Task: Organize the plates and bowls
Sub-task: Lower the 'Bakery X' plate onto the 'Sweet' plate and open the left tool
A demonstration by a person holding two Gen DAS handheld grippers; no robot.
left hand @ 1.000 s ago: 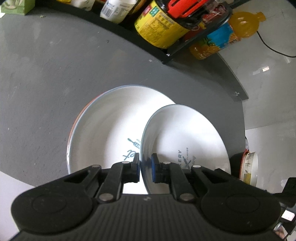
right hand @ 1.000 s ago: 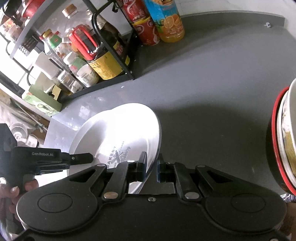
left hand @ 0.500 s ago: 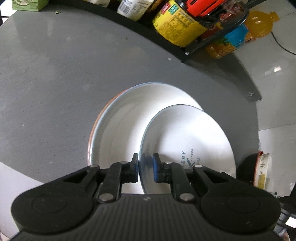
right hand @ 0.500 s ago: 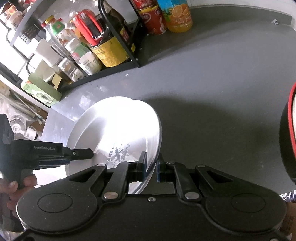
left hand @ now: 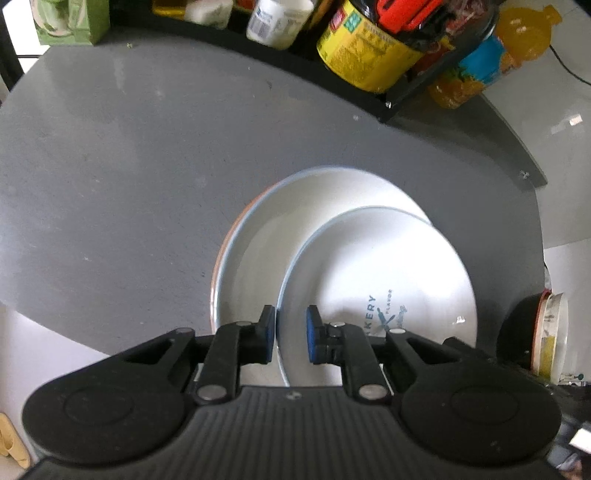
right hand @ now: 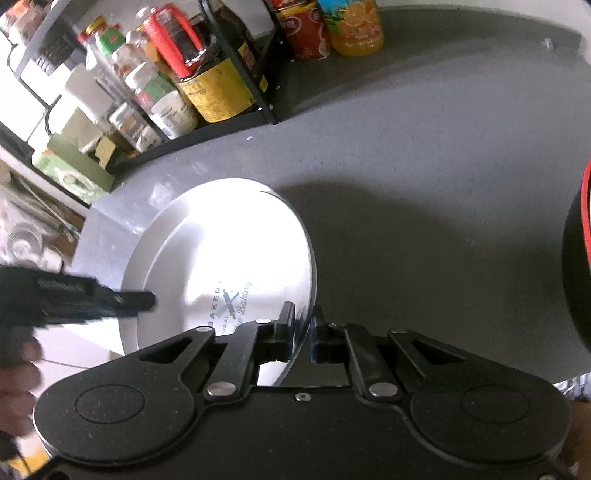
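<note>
A small white plate [left hand: 369, 266] with blue lettering lies tilted over a larger white plate [left hand: 258, 240] that has an orange underside, on the grey table [left hand: 110, 166]. My left gripper [left hand: 291, 334] is open, and the small plate's near rim runs through the gap beside the left pad. In the right wrist view my right gripper [right hand: 303, 338] is shut on the opposite rim of the small plate [right hand: 229, 251]. The left gripper [right hand: 147, 301] shows there blurred at the plate's left side, with a hand behind it.
A black bowl with a red rim [left hand: 524, 332] stands to the right, also seen as the black bowl [right hand: 576, 277]. A black rack [right hand: 236, 110] of bottles and jars lines the back, with an orange juice bottle [left hand: 491, 70] and a green box [left hand: 70, 18]. The table edge [left hand: 55, 321] is near left.
My left gripper's fingers have spread apart, letting go of the small plate's rim, and it has drawn back to the left. The right gripper keeps its hold.
</note>
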